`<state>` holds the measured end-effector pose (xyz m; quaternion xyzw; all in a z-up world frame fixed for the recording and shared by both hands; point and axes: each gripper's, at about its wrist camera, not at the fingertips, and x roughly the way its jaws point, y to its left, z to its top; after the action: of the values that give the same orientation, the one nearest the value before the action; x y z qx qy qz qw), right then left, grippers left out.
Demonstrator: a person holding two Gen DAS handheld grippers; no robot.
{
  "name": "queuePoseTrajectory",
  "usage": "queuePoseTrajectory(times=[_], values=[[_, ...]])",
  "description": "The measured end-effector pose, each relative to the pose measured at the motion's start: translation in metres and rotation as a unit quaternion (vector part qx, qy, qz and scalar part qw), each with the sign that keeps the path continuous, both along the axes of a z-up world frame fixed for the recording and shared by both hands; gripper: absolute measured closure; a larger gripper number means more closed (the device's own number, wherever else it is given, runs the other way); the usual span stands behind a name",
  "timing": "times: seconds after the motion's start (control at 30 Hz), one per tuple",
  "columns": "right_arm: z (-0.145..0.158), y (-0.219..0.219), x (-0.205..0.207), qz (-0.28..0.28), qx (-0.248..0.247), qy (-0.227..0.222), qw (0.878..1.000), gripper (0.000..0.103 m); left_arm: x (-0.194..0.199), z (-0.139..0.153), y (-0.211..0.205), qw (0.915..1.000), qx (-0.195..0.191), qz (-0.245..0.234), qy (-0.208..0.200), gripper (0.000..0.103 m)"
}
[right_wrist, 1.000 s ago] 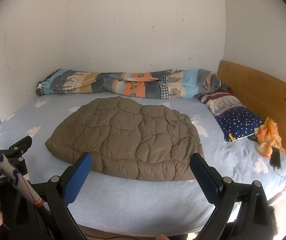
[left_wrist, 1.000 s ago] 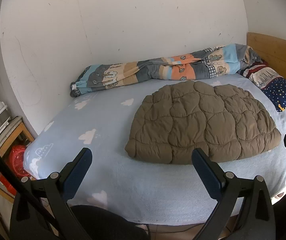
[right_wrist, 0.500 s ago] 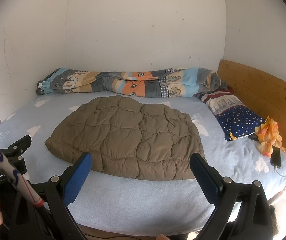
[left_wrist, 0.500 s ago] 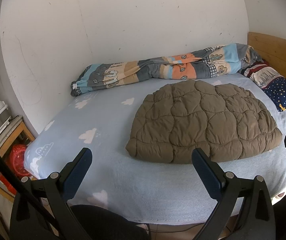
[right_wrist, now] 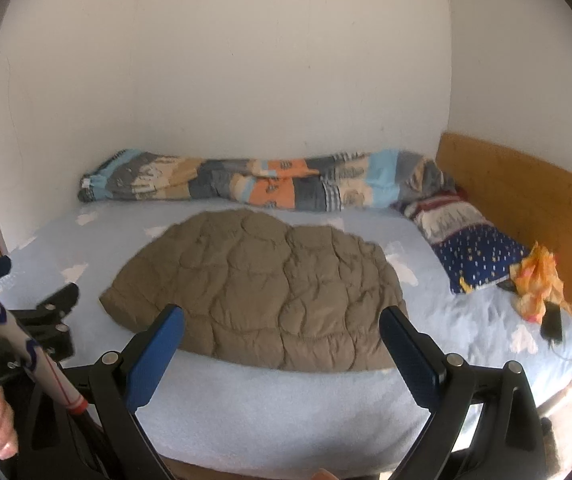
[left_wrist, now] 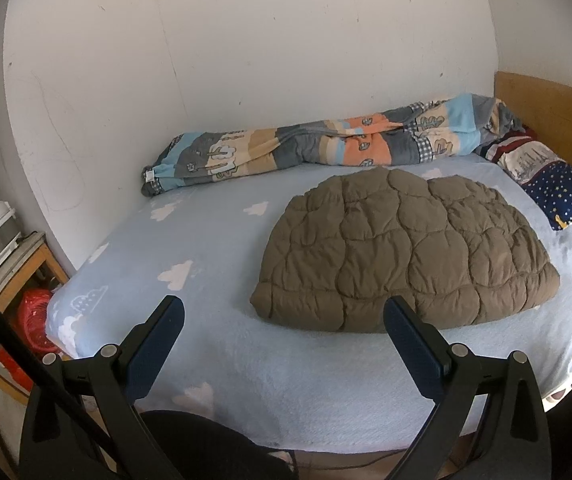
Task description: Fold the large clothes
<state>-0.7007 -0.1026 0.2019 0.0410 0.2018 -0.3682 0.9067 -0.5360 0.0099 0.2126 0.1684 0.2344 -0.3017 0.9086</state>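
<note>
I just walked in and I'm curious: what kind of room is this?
Most likely a home bedroom: a bed with a cloud-print sheet and wooden headboard, a starry pillow, and a rolled patterned duvet behind the brown quilted garment.

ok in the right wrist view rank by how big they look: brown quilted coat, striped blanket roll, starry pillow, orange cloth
1. brown quilted coat, though it lies nearest
2. striped blanket roll
3. starry pillow
4. orange cloth

Right hand-held gripper (right_wrist: 282, 344) slightly lower, blurred.
</note>
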Motion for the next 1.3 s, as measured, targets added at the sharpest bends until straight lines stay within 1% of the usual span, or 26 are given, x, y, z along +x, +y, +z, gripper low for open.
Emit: queuePoseTrajectory(times=[0.13, 0.3, 1.3], values=[[0.0028, 0.0033, 0.0011, 0.006, -0.003, -0.001, 1.0, 0.003, -0.0018, 0.0041, 0.0017, 1.0, -0.004, 0.002, -0.007, 0.003], [0.0045, 0.0025, 0.0005, 0.0, 0.002, -0.003, 1.0, 0.003, -0.003, 0.0046, 0.0015, 1.0, -0.004, 0.003, -0.007, 0.003], [-0.0004, 0.0005, -0.0017, -0.002, 0.007, -0.001, 1.0, 0.003, -0.0055, 0.0051, 0.0008, 0.9999, -0.002, 0.004, -0.009, 0.003]])
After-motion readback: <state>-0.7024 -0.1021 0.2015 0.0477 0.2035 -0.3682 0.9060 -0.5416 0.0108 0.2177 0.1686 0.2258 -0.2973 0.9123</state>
